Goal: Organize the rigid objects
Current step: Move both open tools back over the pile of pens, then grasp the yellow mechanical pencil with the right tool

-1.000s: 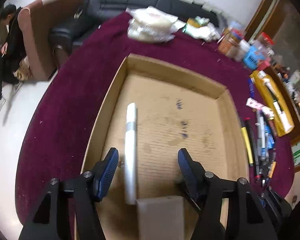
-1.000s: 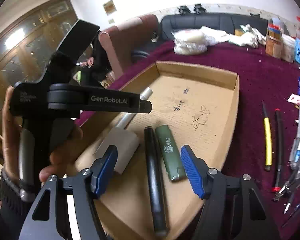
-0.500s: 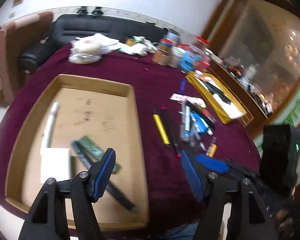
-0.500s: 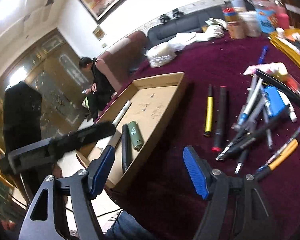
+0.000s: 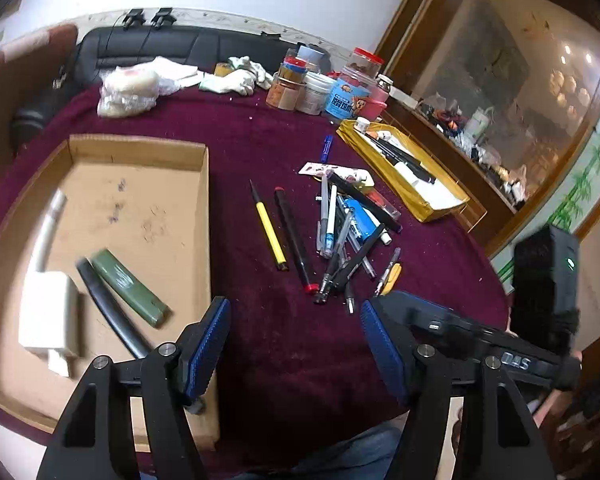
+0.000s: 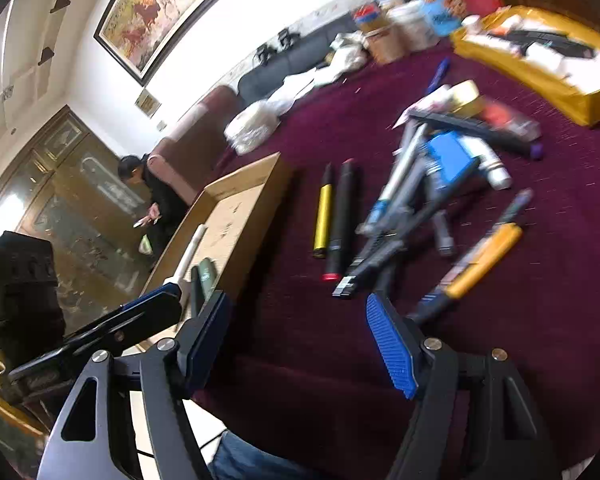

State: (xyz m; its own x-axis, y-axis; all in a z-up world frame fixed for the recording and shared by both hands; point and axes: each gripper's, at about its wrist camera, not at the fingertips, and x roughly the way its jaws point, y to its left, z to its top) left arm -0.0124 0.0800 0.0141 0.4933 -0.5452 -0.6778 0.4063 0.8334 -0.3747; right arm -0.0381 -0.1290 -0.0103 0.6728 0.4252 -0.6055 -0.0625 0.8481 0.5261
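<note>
A cardboard tray (image 5: pixel 140 146) on the maroon cloth holds a white block (image 5: pixel 48 312), a black stick (image 5: pixel 108 308), a green bar (image 5: pixel 128 288) and a white tube (image 5: pixel 50 220). To its right lie a yellow pen (image 5: pixel 270 232), a black pen with a red end (image 5: pixel 294 236) and a loose pile of pens (image 5: pixel 348 232). My left gripper (image 5: pixel 294 320) hangs open and empty above bare cloth, just short of the pens. My right gripper (image 6: pixel 298 312) is open and empty too, near the yellow pen (image 6: pixel 324 216) and the pile (image 6: pixel 420 184). The tray (image 6: pixel 256 176) is on its left.
A yellow tray (image 5: pixel 440 208) with markers sits at the right. Jars (image 5: pixel 320 88), gloves and a plastic bag (image 5: pixel 128 92) line the table's far side. A yellow-handled cutter (image 6: pixel 484 260) lies near the right gripper. A person (image 6: pixel 148 192) sits by the armchair beyond the table.
Both grippers have swung right, away from over the cardboard tray to the cloth in front of the pens. Both stay open and empty. The things in the tray have not moved.
</note>
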